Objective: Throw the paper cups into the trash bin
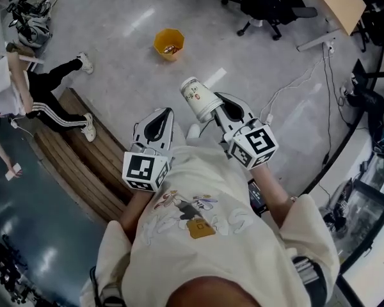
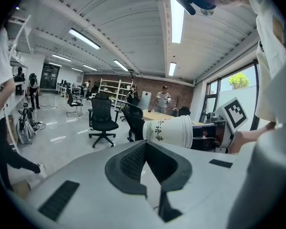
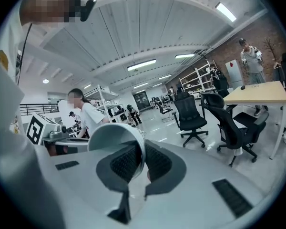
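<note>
One paper cup point(image 1: 200, 99) between right jaws

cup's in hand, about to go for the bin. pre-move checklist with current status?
1. Grip on paper cup: ok. The right gripper has its jaws pinching the cup's rim wall.
2. Left gripper free: ok. Jaws together, nothing between them.
3. Trash bin located: ok. Yellow, upright, open, on the floor ahead.
4. Cup over bin: not ok. In the head view it sits well short of the bin.
5. Bystander out of the way: ok. The person's legs lie left of the bin, apart from it.
6. Room in bin: cannot tell. Something lies inside; fill level unclear.
</note>
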`<state>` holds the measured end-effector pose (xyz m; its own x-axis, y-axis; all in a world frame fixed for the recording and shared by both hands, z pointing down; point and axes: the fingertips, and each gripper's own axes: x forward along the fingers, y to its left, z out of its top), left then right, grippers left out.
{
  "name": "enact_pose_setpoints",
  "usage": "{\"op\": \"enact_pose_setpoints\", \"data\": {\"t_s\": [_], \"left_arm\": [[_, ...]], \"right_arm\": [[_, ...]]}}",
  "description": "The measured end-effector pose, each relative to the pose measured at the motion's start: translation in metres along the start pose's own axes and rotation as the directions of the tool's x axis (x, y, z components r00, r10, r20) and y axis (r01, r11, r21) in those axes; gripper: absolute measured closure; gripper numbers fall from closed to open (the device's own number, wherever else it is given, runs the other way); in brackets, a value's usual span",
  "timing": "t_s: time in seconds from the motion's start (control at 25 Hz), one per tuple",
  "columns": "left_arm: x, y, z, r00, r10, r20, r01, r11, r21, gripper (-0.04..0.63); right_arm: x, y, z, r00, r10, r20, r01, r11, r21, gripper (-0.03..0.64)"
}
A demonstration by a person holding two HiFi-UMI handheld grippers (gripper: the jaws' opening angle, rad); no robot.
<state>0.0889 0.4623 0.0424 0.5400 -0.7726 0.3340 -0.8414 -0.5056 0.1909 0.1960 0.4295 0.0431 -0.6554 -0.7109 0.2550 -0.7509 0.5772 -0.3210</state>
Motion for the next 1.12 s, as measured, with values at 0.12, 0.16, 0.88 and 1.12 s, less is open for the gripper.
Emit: {"op": "enact_pose_setpoints", "data": {"t_s": [0.12, 0.16, 0.88, 1.12], "left_arm": [[0.008, 0.011, 0.004, 1.0, 0.006, -0.004, -0.006, 1.0, -0.018, 0.591], [0.012, 0.016, 0.005, 1.0, 0.006, -0.004, -0.006, 1.0, -0.025, 0.59], [0.15, 0.269, 0.107, 0.996, -0.091, -0.003, 0.09, 0.993, -0.073, 0.59], [0.191, 0.319, 0.116, 0.993, -0.116, -0.027, 0.113, 0.989, -0.094, 0.589]], "right_arm": [[0.014, -0.004, 0.004, 1.0, 0.005, -0.014, -0.004, 1.0, 0.008, 0.592], [0.021, -0.006, 0.005, 1.0, 0.005, -0.019, -0.005, 1.0, 0.01, 0.592], [0.288, -0.064, 0.095, 0.991, -0.065, -0.113, 0.067, 0.998, 0.015, 0.595], [0.337, -0.088, 0.11, 0.985, -0.122, -0.126, 0.124, 0.992, 0.01, 0.595]]}}
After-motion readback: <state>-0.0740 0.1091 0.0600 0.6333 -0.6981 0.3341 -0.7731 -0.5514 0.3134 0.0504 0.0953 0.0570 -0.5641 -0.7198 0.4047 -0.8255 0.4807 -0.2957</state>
